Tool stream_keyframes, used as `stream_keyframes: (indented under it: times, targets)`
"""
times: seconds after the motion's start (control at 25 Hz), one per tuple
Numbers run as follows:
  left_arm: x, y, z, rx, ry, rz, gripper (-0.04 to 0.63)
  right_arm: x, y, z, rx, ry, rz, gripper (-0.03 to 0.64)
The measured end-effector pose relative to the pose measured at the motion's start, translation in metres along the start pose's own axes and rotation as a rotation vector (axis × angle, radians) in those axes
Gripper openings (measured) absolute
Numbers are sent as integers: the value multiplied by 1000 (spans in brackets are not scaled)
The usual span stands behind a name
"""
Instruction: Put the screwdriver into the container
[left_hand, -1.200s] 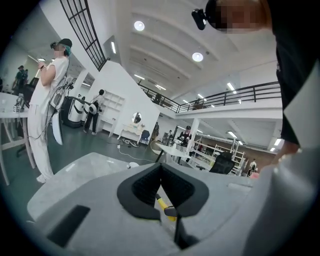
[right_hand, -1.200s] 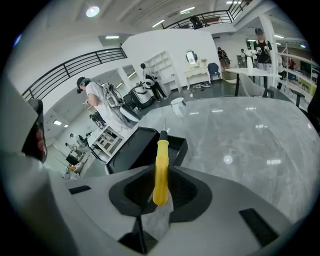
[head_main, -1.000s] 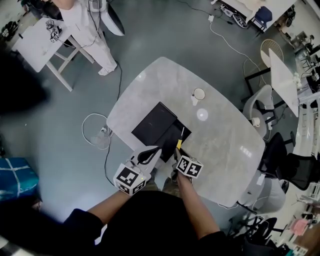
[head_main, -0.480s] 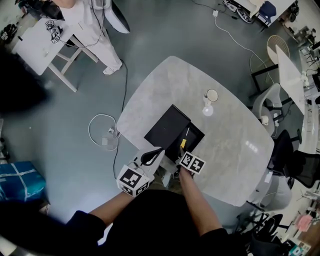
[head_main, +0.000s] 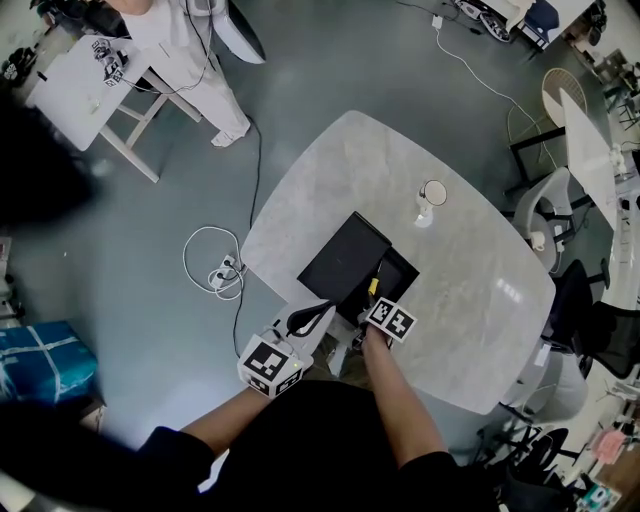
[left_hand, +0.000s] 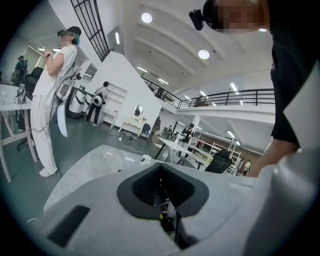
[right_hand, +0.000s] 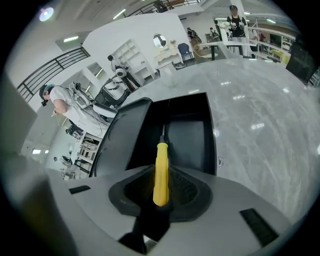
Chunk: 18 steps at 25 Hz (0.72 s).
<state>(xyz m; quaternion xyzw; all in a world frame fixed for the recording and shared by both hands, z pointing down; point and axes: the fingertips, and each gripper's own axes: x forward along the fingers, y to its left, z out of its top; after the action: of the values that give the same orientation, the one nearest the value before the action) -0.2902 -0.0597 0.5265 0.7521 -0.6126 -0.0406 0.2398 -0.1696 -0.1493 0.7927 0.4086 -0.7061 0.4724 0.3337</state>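
Observation:
My right gripper (head_main: 372, 300) is shut on the yellow handle of the screwdriver (head_main: 373, 287). In the right gripper view the screwdriver (right_hand: 160, 170) lies between the jaws of the right gripper (right_hand: 161, 189), its thin shaft pointing into the open black container (right_hand: 186, 137). That container (head_main: 392, 281) stands near the table's front edge, with its black lid (head_main: 344, 259) lying flat beside it on the left. My left gripper (head_main: 316, 310) hovers off the table's near edge, left of the box. In its own view the left gripper (left_hand: 161, 170) has its jaws together with nothing between them.
A grey marble table (head_main: 470, 300) carries a small cup (head_main: 433, 192) at its far side. Cables and a power strip (head_main: 218, 275) lie on the floor to the left. A person in white (head_main: 175, 45) stands by a white side table. Office chairs (head_main: 575, 320) crowd the right.
My right gripper has carried the screwdriver closer to the container, so its tip now reaches over the box's near edge. The left gripper has stayed beside it.

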Motion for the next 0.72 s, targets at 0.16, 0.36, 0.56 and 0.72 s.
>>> stream_keyframes:
  times: [0.16, 0.36, 0.56, 0.72]
  targets:
    - [-3, 3, -4, -18, 8, 19, 15, 0, 1, 0, -14, -4, -4, 80]
    - [-10, 8, -5, -33, 8, 47, 15, -5, 1, -2, -7, -11, 12, 88]
    - [-17, 16, -7, -32, 12, 88, 15, -14, 1, 0, -33, -18, 43, 93]
    - [-21, 15, -4, -27, 2, 104, 15, -45, 9, 24, -163, -98, 72, 79]
